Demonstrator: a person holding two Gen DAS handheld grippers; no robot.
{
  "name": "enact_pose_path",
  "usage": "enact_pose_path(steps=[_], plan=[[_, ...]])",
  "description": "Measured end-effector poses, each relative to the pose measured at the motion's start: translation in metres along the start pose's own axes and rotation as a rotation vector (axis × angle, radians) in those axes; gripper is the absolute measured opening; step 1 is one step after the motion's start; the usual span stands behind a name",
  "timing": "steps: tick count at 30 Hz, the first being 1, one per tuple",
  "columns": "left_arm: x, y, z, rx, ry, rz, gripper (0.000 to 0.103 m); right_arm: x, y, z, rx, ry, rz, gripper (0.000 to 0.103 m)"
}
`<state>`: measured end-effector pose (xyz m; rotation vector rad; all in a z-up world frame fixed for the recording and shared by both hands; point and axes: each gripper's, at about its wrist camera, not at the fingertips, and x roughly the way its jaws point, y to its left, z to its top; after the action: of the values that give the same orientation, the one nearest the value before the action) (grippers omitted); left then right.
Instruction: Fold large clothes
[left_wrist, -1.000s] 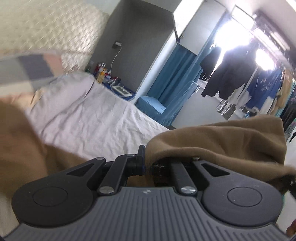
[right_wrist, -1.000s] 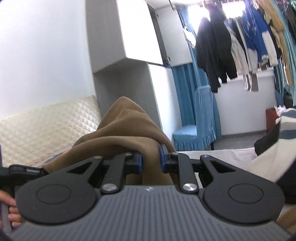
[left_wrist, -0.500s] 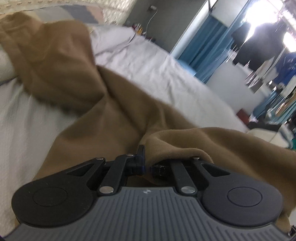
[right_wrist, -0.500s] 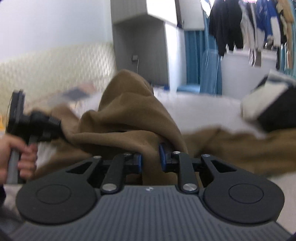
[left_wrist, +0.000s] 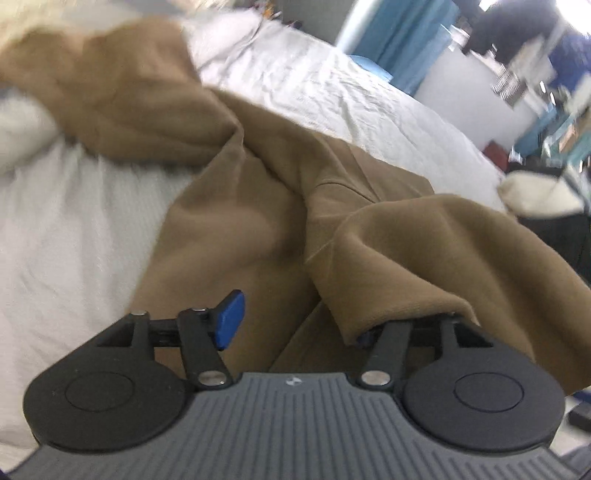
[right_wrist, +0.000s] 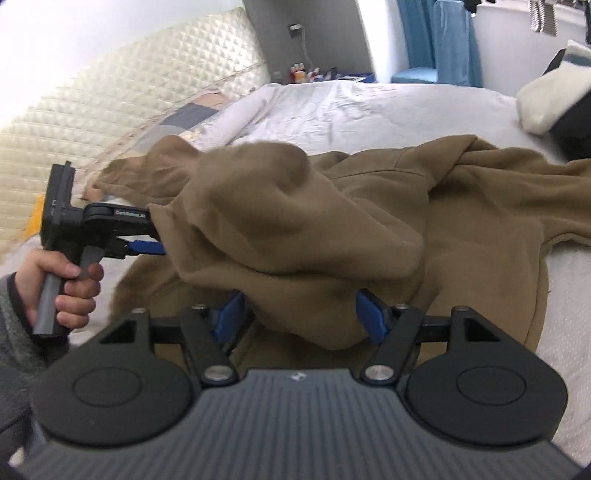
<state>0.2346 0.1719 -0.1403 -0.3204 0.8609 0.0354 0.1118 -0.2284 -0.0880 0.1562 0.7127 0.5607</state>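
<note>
Currently, item: brown hoodie (right_wrist: 461, 206), heaped on the bed (right_wrist: 351, 107), laying-out step; my left claw (left_wrist: 295, 325) and right claw (right_wrist: 301, 314) both spread apart, cloth draped loose between; next, regrip an edge to flatten it.

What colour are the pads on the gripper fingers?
Blue pads, clearest in the right wrist view, either side of the brown garment.

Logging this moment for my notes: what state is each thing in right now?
Left gripper: jaws open, cloth draped over one finger.
Right gripper: jaws open, a fold lying loose between them.
Hoodie: brown, crumpled, spread unfolded on the bed.
Bed: white sheet, wrinkled.
Left hand: gripping the left gripper's handle.
</note>
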Motion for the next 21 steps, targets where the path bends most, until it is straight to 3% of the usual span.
enact_pose_path(steps=[4, 7, 11, 14, 18, 21], plan=[[-0.006, -0.006, 0.004, 0.058, 0.027, 0.023, 0.068, -0.009, 0.001, 0.009, 0.013, -0.016, 0.039, 0.069], [-0.008, -0.012, 0.009, 0.138, -0.043, 0.046, 0.074, -0.009, 0.0, 0.015, 0.02, -0.026, 0.059, 0.069], [0.01, -0.005, 0.019, 0.134, -0.064, 0.054, 0.078, -0.013, -0.005, 0.011, 0.053, -0.071, 0.105, 0.069], [0.023, -0.003, 0.013, 0.078, -0.071, 0.03, 0.078, -0.004, -0.008, 0.015, 0.085, -0.118, 0.126, 0.069], [0.037, -0.011, 0.004, 0.075, -0.104, 0.049, 0.078, 0.015, -0.008, 0.025, 0.106, -0.169, 0.15, 0.07], [0.042, -0.017, 0.003, 0.111, -0.123, 0.057, 0.078, 0.034, 0.003, 0.038, 0.022, -0.177, 0.162, 0.07]])
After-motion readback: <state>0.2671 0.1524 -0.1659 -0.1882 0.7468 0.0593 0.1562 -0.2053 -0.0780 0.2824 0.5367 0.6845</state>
